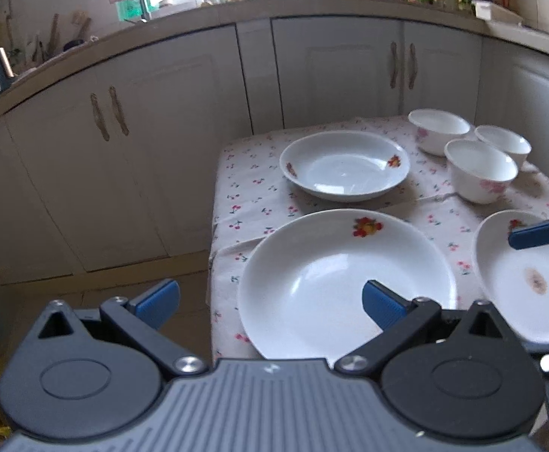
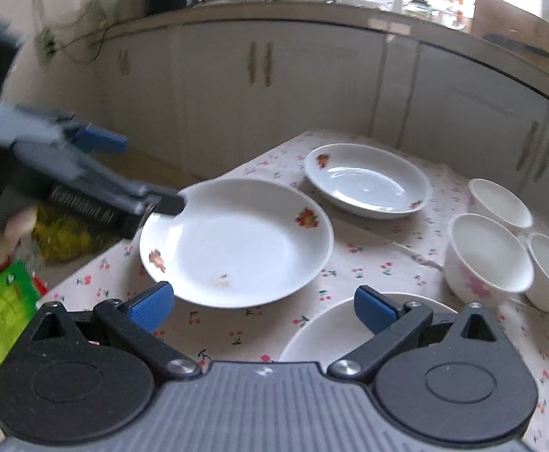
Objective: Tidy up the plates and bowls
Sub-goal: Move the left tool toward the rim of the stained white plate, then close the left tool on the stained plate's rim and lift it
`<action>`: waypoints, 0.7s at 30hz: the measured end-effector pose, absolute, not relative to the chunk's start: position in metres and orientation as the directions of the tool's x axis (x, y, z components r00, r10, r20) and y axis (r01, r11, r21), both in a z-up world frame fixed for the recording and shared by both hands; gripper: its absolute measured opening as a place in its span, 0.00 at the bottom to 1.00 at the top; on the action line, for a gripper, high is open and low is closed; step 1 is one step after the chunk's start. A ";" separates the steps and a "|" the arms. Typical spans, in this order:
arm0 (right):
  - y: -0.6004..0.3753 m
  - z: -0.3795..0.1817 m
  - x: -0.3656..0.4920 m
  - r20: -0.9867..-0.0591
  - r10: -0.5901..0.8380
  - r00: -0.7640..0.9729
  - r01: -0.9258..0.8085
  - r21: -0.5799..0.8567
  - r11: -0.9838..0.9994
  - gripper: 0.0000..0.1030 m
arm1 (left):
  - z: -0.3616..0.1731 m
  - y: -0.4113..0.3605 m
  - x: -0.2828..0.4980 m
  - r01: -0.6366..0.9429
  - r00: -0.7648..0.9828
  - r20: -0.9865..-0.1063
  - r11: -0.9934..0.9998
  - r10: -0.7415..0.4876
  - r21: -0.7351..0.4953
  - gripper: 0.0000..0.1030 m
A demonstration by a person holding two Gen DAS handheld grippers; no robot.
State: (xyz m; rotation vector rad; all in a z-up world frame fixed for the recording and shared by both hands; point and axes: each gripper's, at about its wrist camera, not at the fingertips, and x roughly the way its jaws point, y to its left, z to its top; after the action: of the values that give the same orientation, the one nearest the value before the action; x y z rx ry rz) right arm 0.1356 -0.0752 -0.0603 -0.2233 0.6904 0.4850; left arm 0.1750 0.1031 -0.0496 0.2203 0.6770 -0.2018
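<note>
**Nothing stacked yet: plates and bowls all spread out**

Three white plates lie singly on the flowered cloth of the desk (image 1: 237, 203), none on top of another. The near plate (image 1: 346, 282) sits at the desk's left front edge, the far plate (image 1: 344, 165) lies behind it, and a third plate (image 1: 530, 286), with a brownish smear in its well, lies to the right. Three small bowls (image 1: 479, 175) with pink flowers huddle at the far right corner, close together, each standing on its own.

The left hand-held gripper (image 1: 270, 303) hangs with its blue fingers spread wide, straddling the near plate's left rim and pinching nothing. The right hand-held gripper (image 2: 263, 307) is likewise spread and empty, low over the third plate, which peeks out beneath it.

As I judge it, the sorting has barely begun: the plates need gathering into one pile and the bowls nesting. The left one looks poised to take the near plate first.
</note>
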 end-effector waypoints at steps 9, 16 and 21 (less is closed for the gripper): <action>-0.053 -0.081 0.161 -0.723 0.337 0.603 -0.563 -0.086 0.822 1.00 | -0.067 0.113 0.227 0.367 0.674 -0.708 0.927 -0.211 0.074 0.99; -0.050 -0.089 0.177 -0.765 0.364 0.531 -0.603 -0.040 0.797 1.00 | -0.078 0.110 0.255 0.461 0.583 -0.757 0.887 -0.296 0.009 0.94; -0.045 -0.096 0.182 -0.784 0.357 0.507 -0.624 -0.049 0.780 1.00 | -0.087 0.104 0.265 0.506 0.541 -0.782 0.862 -0.308 0.010 0.90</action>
State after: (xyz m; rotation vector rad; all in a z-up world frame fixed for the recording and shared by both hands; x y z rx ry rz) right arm 0.1815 -0.0450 -0.0960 -0.3482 0.8511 0.6055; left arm 0.2650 0.1040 -0.0866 0.2477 0.8741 -0.4896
